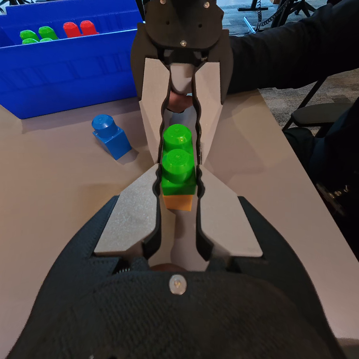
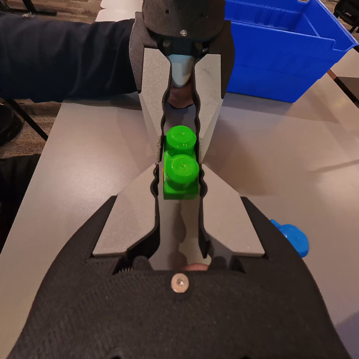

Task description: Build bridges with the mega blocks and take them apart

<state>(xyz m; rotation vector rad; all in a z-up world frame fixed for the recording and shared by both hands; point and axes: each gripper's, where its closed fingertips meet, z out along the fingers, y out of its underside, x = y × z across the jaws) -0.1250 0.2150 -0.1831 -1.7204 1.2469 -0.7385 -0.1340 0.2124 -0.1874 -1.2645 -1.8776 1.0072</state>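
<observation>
A green two-stud block (image 1: pixel 177 169) sits on top of an orange block (image 1: pixel 178 202) over the table. My left gripper (image 1: pixel 178 167) comes from one end, and both its pads press the green block's sides. My right gripper (image 2: pixel 178 165) faces it from the other end of the same green block (image 2: pixel 181 171). Its right pad lies at the block, but a gap shows between its left pad (image 2: pixel 155 180) and the block. Only a sliver of the orange block (image 2: pixel 162 172) shows in the right wrist view. The two grippers' fingertips nearly meet.
A blue single-stud block (image 1: pixel 111 138) lies on the table to my left gripper's left and also shows in the right wrist view (image 2: pixel 291 240). A blue bin (image 1: pixel 68 77) behind it holds green (image 1: pixel 38 35) and red blocks (image 1: pixel 80 29). A person's dark sleeves (image 1: pixel 281 54) reach over the table edge. My two grippers' fingertips are within a few centimetres of each other.
</observation>
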